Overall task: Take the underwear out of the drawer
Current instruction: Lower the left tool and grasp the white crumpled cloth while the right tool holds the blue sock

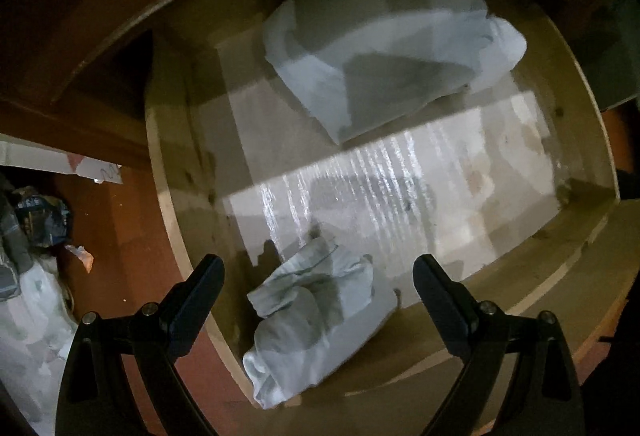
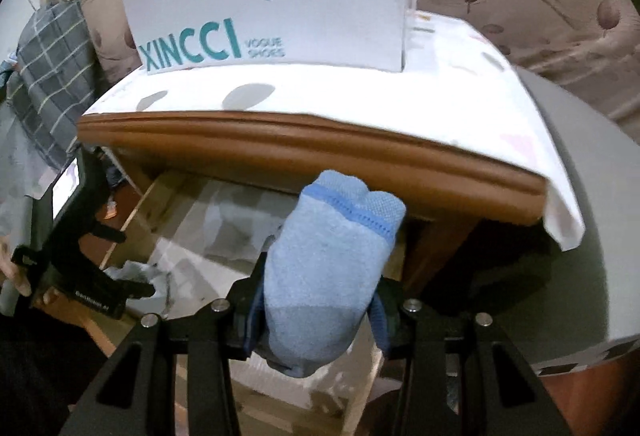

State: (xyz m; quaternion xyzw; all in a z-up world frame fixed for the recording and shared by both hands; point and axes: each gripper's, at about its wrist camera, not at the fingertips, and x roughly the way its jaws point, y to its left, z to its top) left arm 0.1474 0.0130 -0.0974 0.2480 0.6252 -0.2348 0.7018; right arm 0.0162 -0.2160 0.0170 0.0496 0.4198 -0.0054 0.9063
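Right gripper (image 2: 320,320): jaws clamped on a rolled light-blue knit garment with a darker blue band (image 2: 332,264), held clear above the open pale-wood drawer (image 2: 132,220). One item judged already out.

Left gripper (image 1: 318,290): jaws wide apart, empty, poised over the drawer's near corner. Between its fingers, at 6 o'clock in the left wrist view, lies a crumpled pale grey-white cloth bundle (image 1: 308,320), resting against the drawer's near-left wall. A larger folded pale-blue cloth (image 1: 384,64) sits at 12 o'clock, toward the back, partly under the brown wooden cabinet top (image 2: 304,148). Two pieces judged still to be lifted; whether each is underwear cannot be told.

Clearances: the drawer floor between the two cloths is bare liner, giving open room at centre and 3 o'clock. The near bundle touches the side wall, so the left finger has little margin there. The overhanging cabinet edge limits vertical access to the rear cloth.
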